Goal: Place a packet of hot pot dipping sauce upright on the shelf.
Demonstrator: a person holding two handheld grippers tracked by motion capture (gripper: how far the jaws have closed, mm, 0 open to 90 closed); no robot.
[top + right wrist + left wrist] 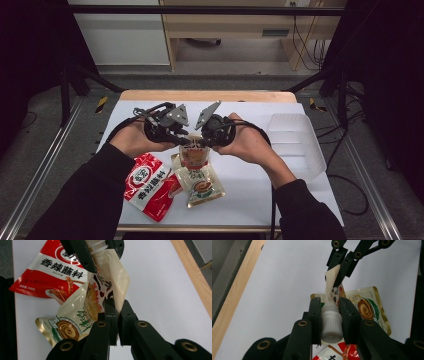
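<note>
Gripping the ribbed white cap (332, 323) of a cream spouted pouch (110, 277), the left gripper (331, 315) holds it clamped between its two black jaws, one jaw pressed to each side of the cap. Opposite it, the right gripper (117, 308) pinches the pouch's far edge, its jaws clenched tight on the thin film with no gap visible between them. The pouch hangs stretched between the two tools, lifted off the table, its printed face showing dark markings and orange lettering.

Seen from above, both grippers meet near the middle of the white table top (250, 185), the left gripper (186, 141) and the right gripper (204, 144) almost nose to nose, with the pouch (194, 156) dangling just beneath them. A person's hands wrap each tool, dark sleeves coming in from the near edge.

Directly below the raised pouch lies a second, flat sauce packet (200, 184) bearing a brown swirl and green trim. Just beside it, toward the left hand, rests a red and white seasoning packet (149, 184) with Chinese lettering, its corner touching or overlapping the flat packet. A clear plastic tray (300, 145) sits well apart on the right side of the table.
</note>
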